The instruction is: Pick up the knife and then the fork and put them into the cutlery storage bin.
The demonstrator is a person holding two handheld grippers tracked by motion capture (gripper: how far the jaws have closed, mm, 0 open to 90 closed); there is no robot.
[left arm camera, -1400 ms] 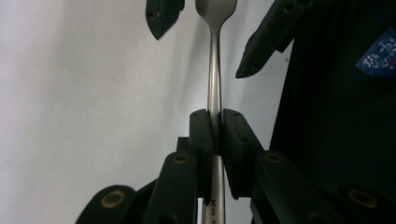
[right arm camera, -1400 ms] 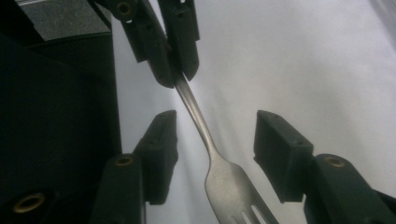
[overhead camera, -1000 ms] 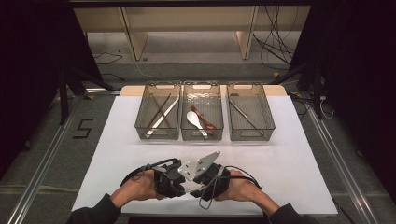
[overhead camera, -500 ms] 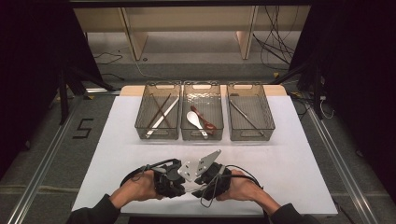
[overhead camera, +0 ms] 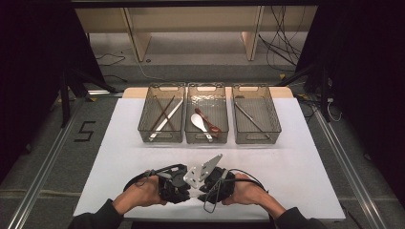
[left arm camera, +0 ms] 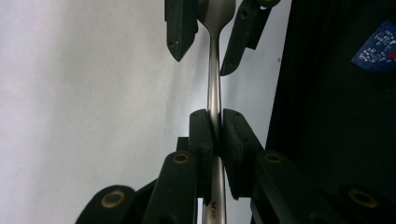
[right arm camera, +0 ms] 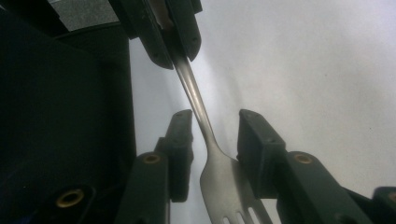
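Fork (left arm camera: 214,84) held level between the two grippers at the near edge of the white table (overhead camera: 296,167), just above the surface, well apart from the three trays at the far side. Left gripper (left arm camera: 214,133): pads clamped tight on the fork's handle, metal pinched between them. Right gripper (right arm camera: 212,140): jaws have just been closing, fork neck between them; one pad looks to touch the head's edge, a gap shows on the other side, so no full grip seen. Tines point toward the right gripper's body.

High view: both hands meet near centre, left gripper (overhead camera: 173,183) and right gripper (overhead camera: 216,185) facing each other, grey plates overlapping above them. Fork itself too small to make out there.

Far side, three clear trays in a row. Left tray (overhead camera: 143,125): chopsticks (overhead camera: 162,114), dark and pale, lying diagonally. Middle tray (overhead camera: 224,125): white spoon (overhead camera: 198,121) and a reddish-brown spoon (overhead camera: 209,120) beside it, crossing near the handles. Right tray (overhead camera: 274,121): one slim dark utensil (overhead camera: 248,117), kind cannot be told.
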